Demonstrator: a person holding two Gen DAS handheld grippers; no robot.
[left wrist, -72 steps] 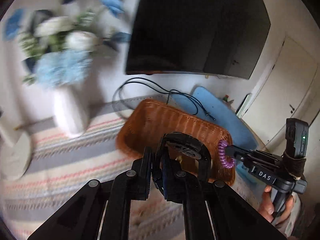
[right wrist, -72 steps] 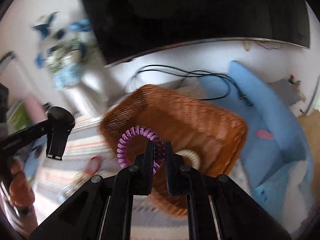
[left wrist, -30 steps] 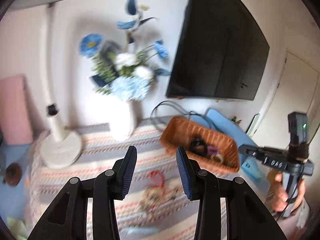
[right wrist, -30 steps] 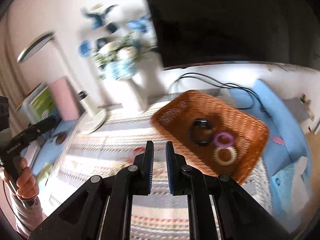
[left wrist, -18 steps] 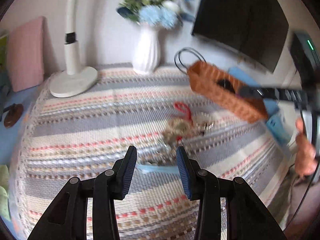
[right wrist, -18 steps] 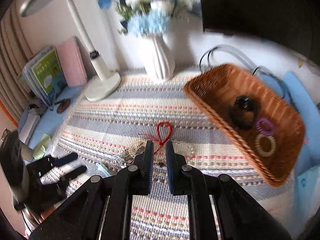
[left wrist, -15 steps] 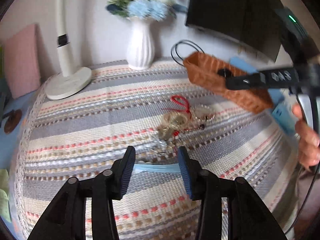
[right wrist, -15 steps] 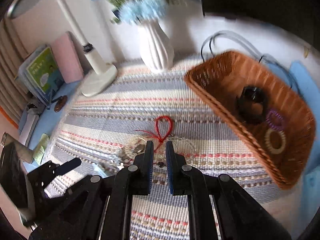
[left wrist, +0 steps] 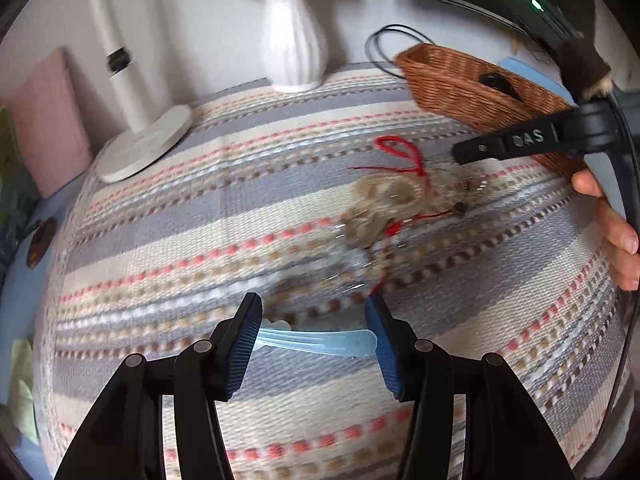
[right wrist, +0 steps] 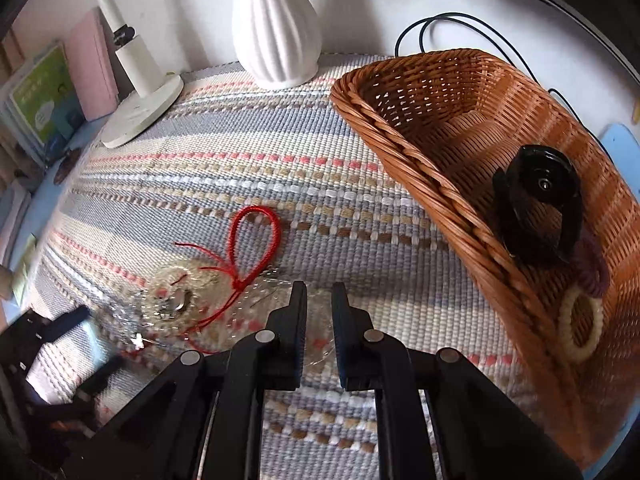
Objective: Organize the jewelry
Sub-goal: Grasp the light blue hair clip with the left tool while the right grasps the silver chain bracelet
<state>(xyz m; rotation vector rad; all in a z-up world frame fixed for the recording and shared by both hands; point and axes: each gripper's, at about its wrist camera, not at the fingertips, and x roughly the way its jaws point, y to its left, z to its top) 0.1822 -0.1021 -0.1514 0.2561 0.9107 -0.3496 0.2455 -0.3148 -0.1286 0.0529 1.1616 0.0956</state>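
**Basket's part filled, pile still on the table**

So far the wicker basket (right wrist: 432, 184) at the right edge of the table (right wrist: 248, 152) has a black watch (right wrist: 536, 208), a purple spiral hair tie (right wrist: 596, 272) and a cream ring (right wrist: 580, 328) in it. I'd call that maybe halfway.

What's left: a tangle of clear bead bracelets (left wrist: 384, 204) with a red cord bracelet (right wrist: 252, 248) looped through it, sitting mid-table, plus a light blue hair clip (left wrist: 316, 340) nearer the front edge.

The left gripper (left wrist: 312, 332) has its fingers wide apart, straddling the blue clip without touching it as far as I can tell. The right gripper (right wrist: 319, 312) hangs over the bead tangle, fingers with only a narrow gap, nothing in them.

Other stuff: white vase (right wrist: 276, 20) and a lamp base (right wrist: 140, 112) toward the back edge, neither in the way. The real hassle looks like the cord being knotted into the beads, so they may lift as one clump.
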